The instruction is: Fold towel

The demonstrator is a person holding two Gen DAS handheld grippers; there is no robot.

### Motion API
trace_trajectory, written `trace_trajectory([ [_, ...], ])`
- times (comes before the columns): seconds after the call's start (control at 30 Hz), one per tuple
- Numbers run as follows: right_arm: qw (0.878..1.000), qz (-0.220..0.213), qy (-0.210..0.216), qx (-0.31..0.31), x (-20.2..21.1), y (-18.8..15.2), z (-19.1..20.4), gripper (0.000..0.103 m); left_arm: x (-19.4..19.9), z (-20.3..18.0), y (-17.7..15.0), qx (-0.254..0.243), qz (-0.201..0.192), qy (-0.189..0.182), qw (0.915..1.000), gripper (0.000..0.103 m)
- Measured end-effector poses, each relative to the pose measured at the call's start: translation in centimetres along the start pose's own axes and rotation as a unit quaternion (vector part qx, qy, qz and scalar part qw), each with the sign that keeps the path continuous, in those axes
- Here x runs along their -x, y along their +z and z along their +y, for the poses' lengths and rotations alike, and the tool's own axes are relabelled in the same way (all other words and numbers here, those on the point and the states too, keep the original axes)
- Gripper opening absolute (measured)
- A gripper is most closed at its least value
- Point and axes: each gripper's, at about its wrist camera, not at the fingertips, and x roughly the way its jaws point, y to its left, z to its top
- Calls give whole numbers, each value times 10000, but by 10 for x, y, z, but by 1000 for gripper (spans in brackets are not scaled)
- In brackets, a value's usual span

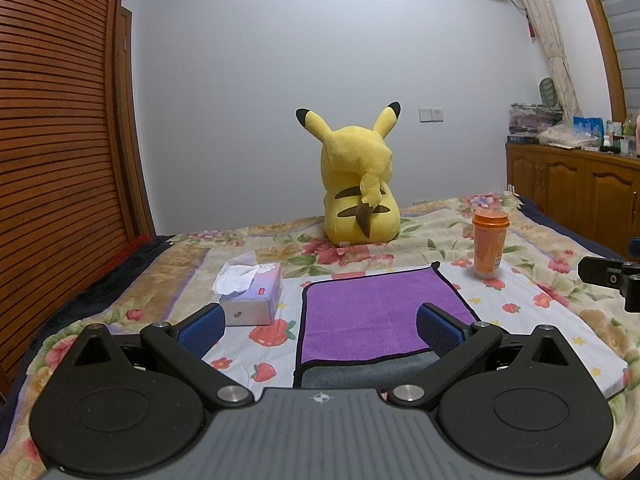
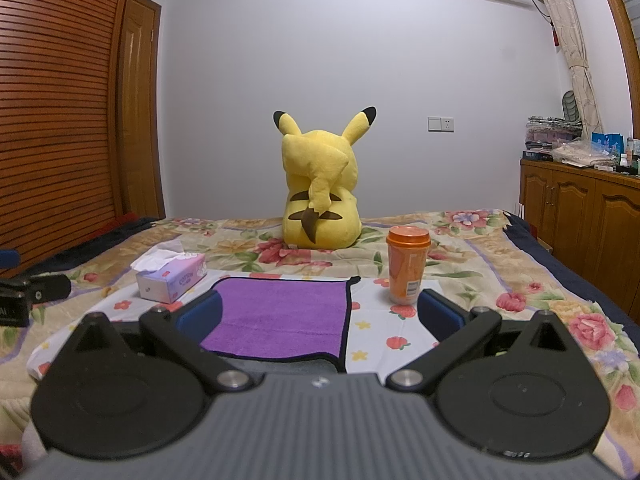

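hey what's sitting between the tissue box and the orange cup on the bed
The purple towel lies flat between the tissue box and the orange cup, touching neither; the right wrist view shows it best.

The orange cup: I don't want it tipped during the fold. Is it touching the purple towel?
Apart. The right wrist view shows patterned sheet between the orange cup and the purple towel's black-trimmed right edge.

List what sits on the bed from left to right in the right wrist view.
Tissue box → purple towel → Pikachu plush → orange lidded cup.
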Motion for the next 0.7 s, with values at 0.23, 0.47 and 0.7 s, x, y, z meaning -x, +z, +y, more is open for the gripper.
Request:
trace_trajectory([
  [0.23, 9998, 180, -14, 55, -8, -2, 4, 103, -10, -1, -8, -45, 248, -65, 9997, 103],
  [0.47, 9990, 413, 24, 139, -12, -5, 8, 103, -22, -8, -14, -157, 515, -34, 9985, 103],
  [0.7, 9980, 576, 52, 244, -25, -9, 12, 103, -38, -12, -18, -247, 748, -75, 9969, 103],
])
